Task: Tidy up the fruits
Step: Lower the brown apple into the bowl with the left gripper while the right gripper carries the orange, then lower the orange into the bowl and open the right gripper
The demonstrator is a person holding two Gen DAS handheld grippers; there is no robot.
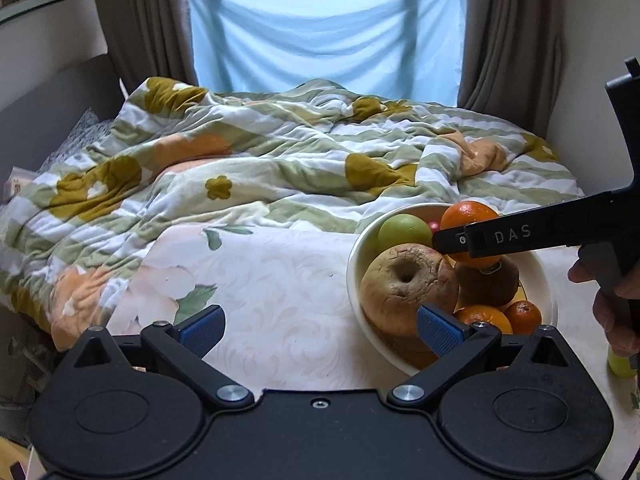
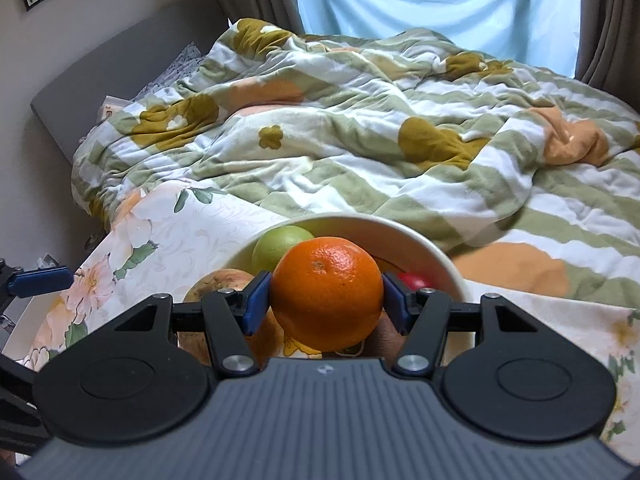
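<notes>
While the orange [image 2: 326, 292] sat clamped between the two blue pads [image 2: 256, 304] of the right gripper [image 2: 326, 296], it hung just above the fruit heaped in the cream bowl [image 2: 420, 240], apart from the pieces under it as far as the left wrist view showed. Beyond that gripper's fingertips lay a green apple [image 2: 280, 242], and off its right pad a small red fruit [image 2: 416, 280] peeked out (too little of it showed to name it). Below its left pad rested a large wrinkled brownish apple [image 1: 408, 284], with a dark brown fruit [image 1: 490, 284] beside it and two smaller oranges [image 1: 524, 316] at the bowl's near side. The left gripper [image 1: 320, 330] stood with its jaws spread wide and nothing between them, hovering over the floral tablecloth [image 1: 272, 280]; the bowl lay just off its right finger. A small green fruit [image 1: 620, 364] sat on the cloth to the far right of that gripper, below the hand [image 1: 612, 308] on the right tool's handle. Ahead of both tools spread a rumpled striped quilt [image 1: 260, 160], then a pale blue sheet [image 1: 328, 32] hung between brown curtains [image 1: 508, 32]
</notes>
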